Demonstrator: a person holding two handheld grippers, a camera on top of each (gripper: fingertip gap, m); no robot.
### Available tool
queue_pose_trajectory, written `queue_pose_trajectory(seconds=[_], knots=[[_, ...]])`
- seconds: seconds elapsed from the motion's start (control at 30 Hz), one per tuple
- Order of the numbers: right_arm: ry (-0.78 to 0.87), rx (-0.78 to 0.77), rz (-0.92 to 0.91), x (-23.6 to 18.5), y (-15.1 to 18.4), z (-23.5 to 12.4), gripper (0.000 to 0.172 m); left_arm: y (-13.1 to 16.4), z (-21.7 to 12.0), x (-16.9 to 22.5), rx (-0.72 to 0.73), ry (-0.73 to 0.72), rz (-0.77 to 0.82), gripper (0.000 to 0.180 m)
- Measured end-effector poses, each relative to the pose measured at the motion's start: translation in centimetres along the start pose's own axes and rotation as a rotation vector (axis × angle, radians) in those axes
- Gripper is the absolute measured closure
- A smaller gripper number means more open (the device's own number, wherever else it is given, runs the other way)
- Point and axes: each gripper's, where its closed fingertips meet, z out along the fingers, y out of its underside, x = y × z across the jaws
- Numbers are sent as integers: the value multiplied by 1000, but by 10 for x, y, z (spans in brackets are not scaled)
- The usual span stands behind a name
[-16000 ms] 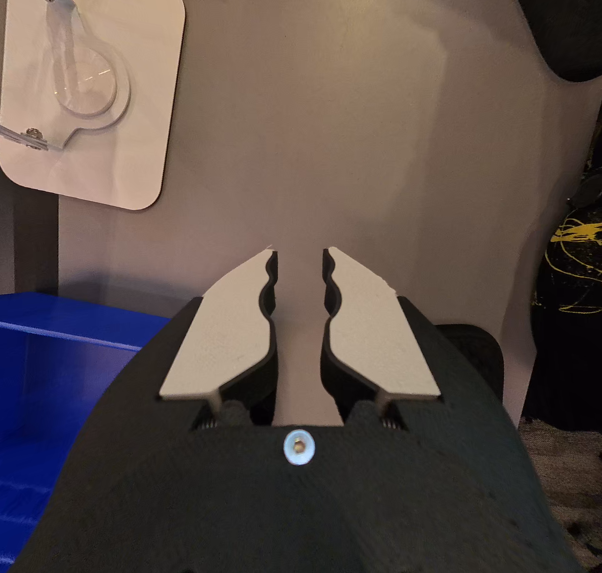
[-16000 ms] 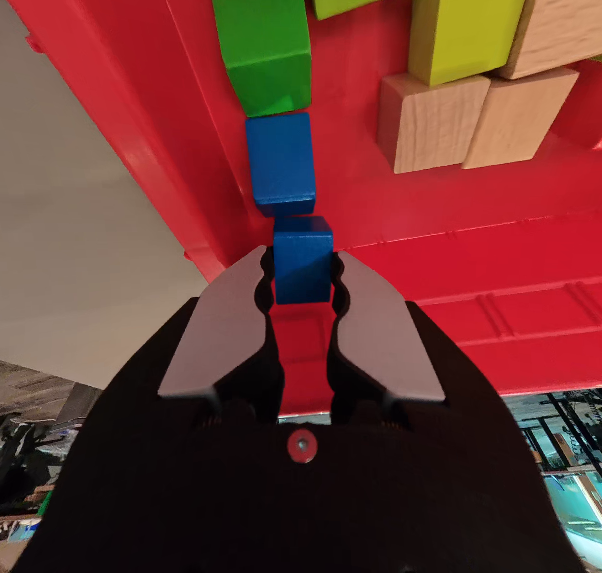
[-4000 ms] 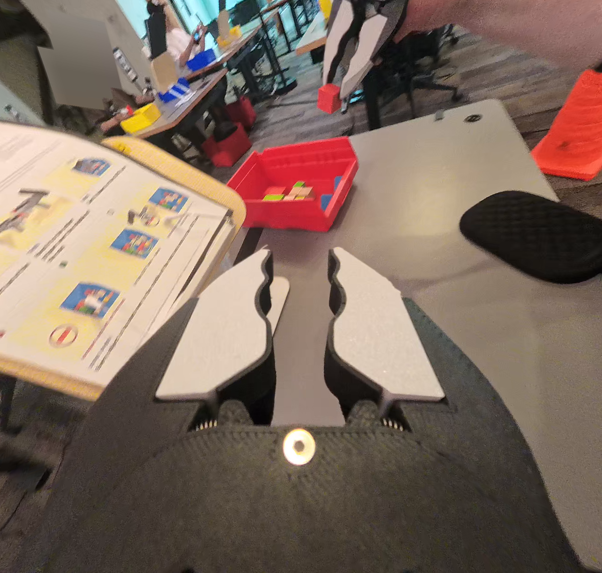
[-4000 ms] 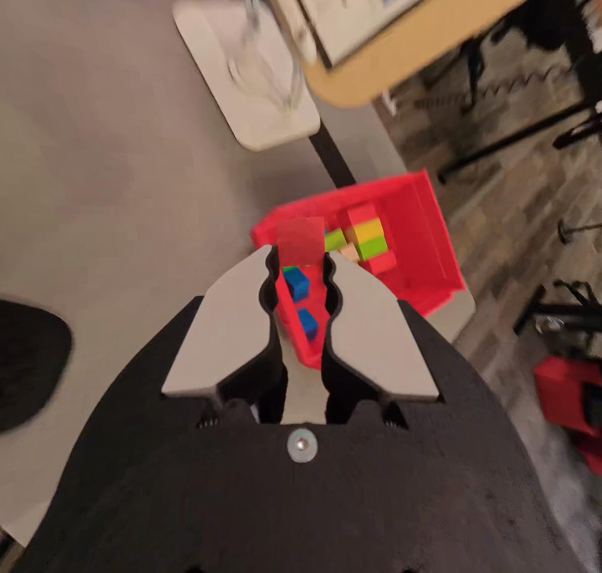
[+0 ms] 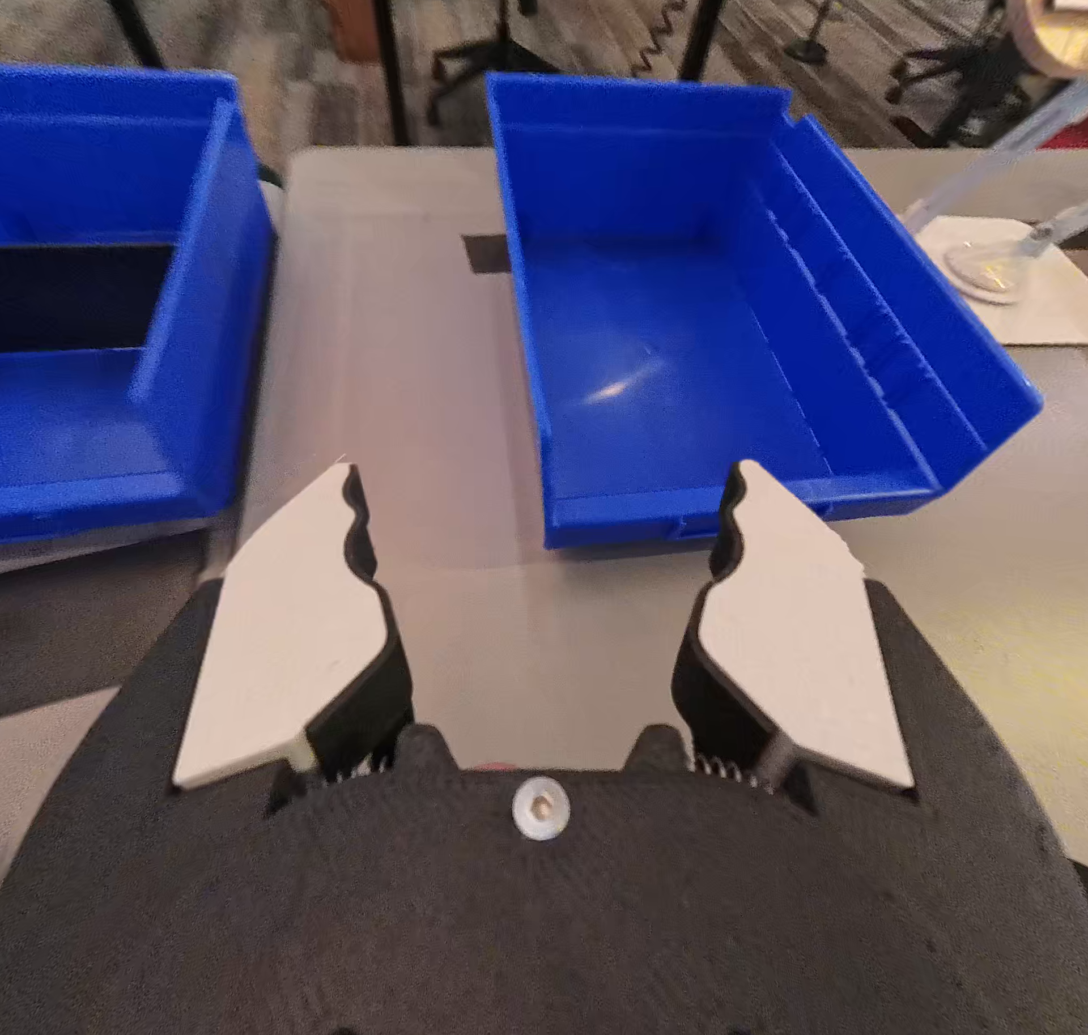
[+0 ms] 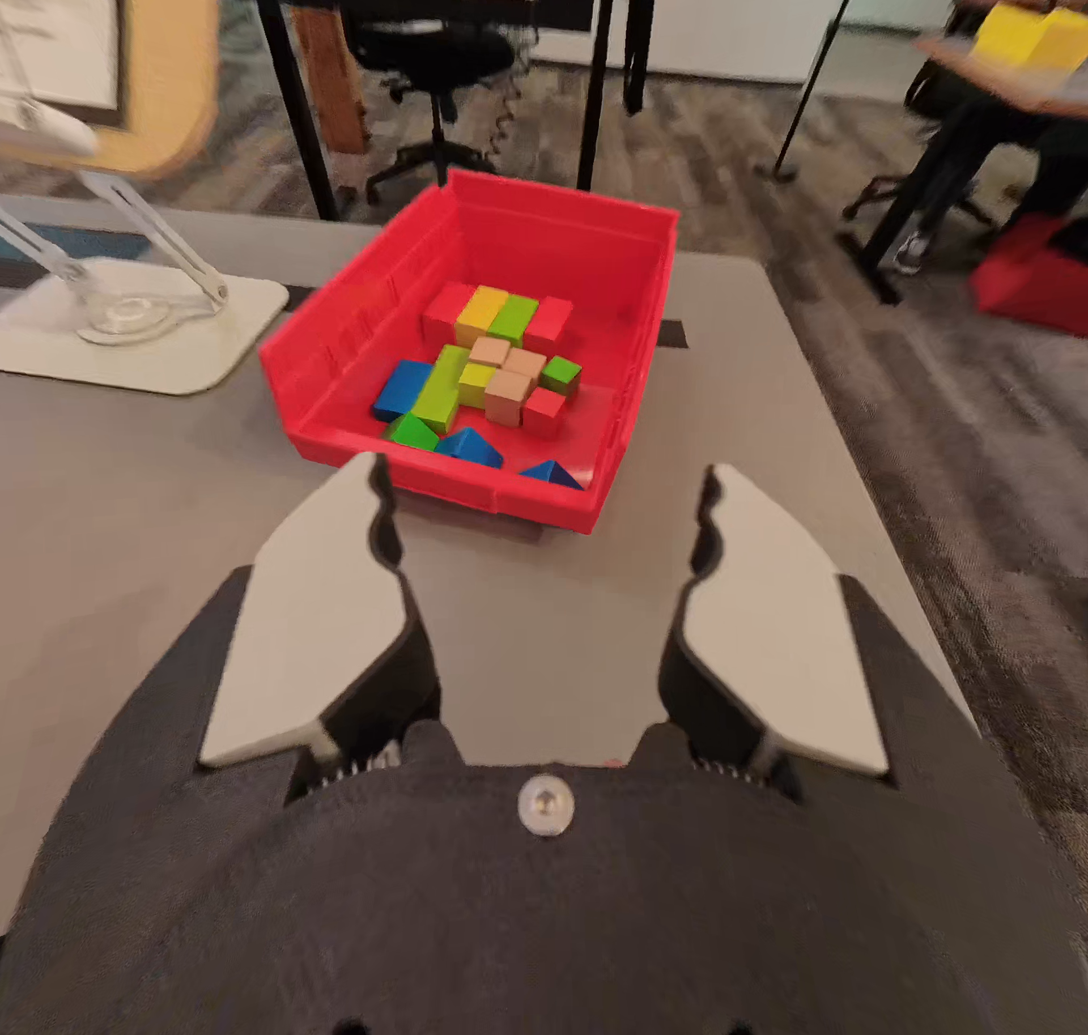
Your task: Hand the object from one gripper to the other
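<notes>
Both grippers spread and bare above the grey table [image 5: 412,359].

The left gripper [image 5: 544,477] faced two blue bins [image 5: 677,330]; the right gripper [image 6: 544,480] faced a red bin [image 6: 530,230] of coloured blocks [image 6: 506,397]. The handed-over object possibly lay among them; I couldn't tell.

on the table [image 5: 424,359] two bins stand side by side, well apart: one bin [image 5: 736,312] ahead to the right, another bin [image 5: 118,300] at the left edge. in the right wrist view a third bin [image 6: 633,324] sits ahead on the table with blocks [image 6: 488,371] inside it, and a stand base [image 6: 153,330] lies to its left. chairs and desks stand on the floor behind the table.
</notes>
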Motion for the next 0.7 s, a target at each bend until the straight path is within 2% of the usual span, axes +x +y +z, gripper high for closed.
queue_pose_trajectory(seconds=[0.03, 0.13, 0.23, 0.33, 0.43, 0.5, 0.57, 0.63, 0.7], knots=[[19, -27, -11, 9, 6, 15, 82, 5, 11, 2, -29, 33, -14, 71], [24, -101, 15, 25, 24, 56, 79, 15, 34, 14, -85, 130, -71, 88], [-8, -130, 37, 23, 30, 86, 80, 16, 50, 26, -95, 170, -73, 108], [-25, -187, 45, 22, 37, 107, 96, 24, 64, 28, -165, 140, -31, 120], [-35, -224, 45, 22, 44, 122, 129, 33, 76, 24, -213, 144, -32, 136], [-30, -217, 58, 27, 45, 126, 139, 36, 80, 24, -210, 196, -89, 152], [-33, -229, 73, 32, 46, 128, 152, 34, 82, 22, -186, 214, -140, 155], [-41, -241, 73, 36, 48, 130, 162, 33, 82, 20, -189, 212, -122, 159], [-69, -243, 97, 37, 49, 133, 162, 33, 81, 15, -196, 190, -88, 165]])
